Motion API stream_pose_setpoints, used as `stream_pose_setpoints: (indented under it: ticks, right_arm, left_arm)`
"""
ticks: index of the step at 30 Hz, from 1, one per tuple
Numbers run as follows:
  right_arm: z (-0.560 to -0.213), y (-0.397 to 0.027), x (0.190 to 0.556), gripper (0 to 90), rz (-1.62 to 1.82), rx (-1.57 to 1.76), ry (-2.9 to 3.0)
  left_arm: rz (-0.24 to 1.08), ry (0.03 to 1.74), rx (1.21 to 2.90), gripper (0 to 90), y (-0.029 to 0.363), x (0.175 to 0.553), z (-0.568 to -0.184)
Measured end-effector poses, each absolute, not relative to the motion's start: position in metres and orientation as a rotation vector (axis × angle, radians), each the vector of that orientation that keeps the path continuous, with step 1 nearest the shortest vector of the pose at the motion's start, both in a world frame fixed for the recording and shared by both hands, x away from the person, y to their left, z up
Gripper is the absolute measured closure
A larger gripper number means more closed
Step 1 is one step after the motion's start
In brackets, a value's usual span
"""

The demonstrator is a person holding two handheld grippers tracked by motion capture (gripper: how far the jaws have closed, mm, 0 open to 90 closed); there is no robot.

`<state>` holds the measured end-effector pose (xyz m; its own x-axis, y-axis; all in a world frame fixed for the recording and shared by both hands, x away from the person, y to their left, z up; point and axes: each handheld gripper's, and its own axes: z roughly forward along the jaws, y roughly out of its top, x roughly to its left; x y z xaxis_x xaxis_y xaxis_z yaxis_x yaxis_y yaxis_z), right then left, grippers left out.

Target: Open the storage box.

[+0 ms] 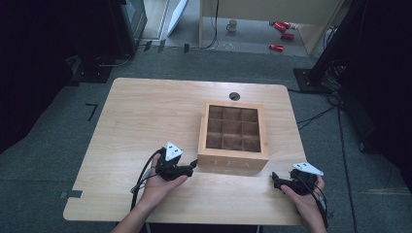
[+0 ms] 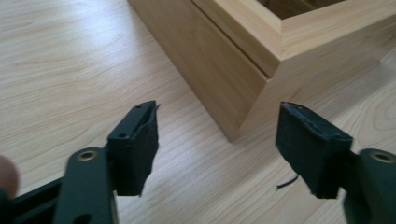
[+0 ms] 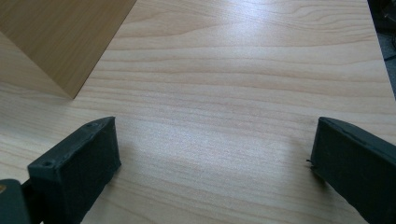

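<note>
Wooden tea box (image 1: 233, 133) set right of centre on the table (image 1: 141, 116), square, lid frame shut over a grid of nine compartments, front face lettered and turned toward the person

Left tool (image 1: 190, 167) held in the left hand (image 1: 160, 187) just off the box's near left corner, pointing rightward at it – jaws released, apart, nothing between the pads; in the left gripper view that corner (image 2: 236, 133) standing ahead in the gap between the two black pads (image 2: 135, 147), not yet touched

Right tool (image 1: 275, 179) held in the right hand (image 1: 306, 194) near the box's near right corner, a little farther off, pointing leftward – jaws wide, released, bare table between them; in the right gripper view the box's corner (image 3: 70, 91) lying up and to the left, outside the gap

Box thus flanked by both tools along its front edge, left one nearer and better lined up; judged next step – left tool closing on the corner or front wall, right tool needing to swing left to meet its own side

No long axis to speak of: equal sides
</note>
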<state>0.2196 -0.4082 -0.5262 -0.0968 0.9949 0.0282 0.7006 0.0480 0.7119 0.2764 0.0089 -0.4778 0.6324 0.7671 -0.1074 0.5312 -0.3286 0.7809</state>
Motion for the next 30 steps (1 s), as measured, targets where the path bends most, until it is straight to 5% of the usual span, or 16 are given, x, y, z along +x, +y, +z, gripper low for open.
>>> stream_pose_setpoints:
  ticks: [14,30]
  right_arm:
    - [-0.526,-0.408,0.220,0.2,0.799,1.698,1.851]
    - [-0.523,-0.407,0.214,1.2,0.822,1.695,1.834]
  left_arm:
    - [0.262,0.922,2.027,64.9,-0.007,0.282,-0.482]
    - [0.220,0.895,2.028,71.3,-0.002,0.286,-0.471]
